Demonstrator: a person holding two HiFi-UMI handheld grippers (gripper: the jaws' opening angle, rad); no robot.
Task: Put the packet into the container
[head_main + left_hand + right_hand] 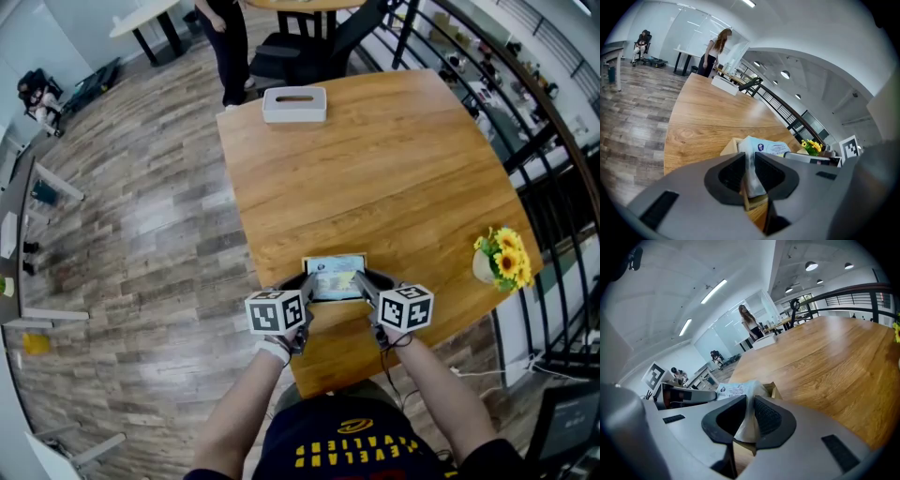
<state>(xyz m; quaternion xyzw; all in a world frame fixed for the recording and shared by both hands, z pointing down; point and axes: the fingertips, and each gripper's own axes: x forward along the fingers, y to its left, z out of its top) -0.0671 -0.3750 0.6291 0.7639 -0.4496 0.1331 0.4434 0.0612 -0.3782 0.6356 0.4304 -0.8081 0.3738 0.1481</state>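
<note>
A pale blue-and-white packet [335,276] lies over a small open cardboard container [335,259] near the table's front edge. My left gripper [309,286] is shut on the packet's left edge [751,168], pinched between its dark pads. My right gripper [362,285] is shut on the packet's right edge [746,420]. The container's brown rim [729,146] shows just beyond the left jaws, and one corner [774,390] shows past the right jaws. The packet [738,390] sags between the two grippers above the box.
A white tissue box [294,104] sits at the wooden table's [394,169] far edge. A pot of yellow flowers [500,258] stands at the right edge. A person [225,47] stands beyond the table. A black railing [525,112] runs along the right.
</note>
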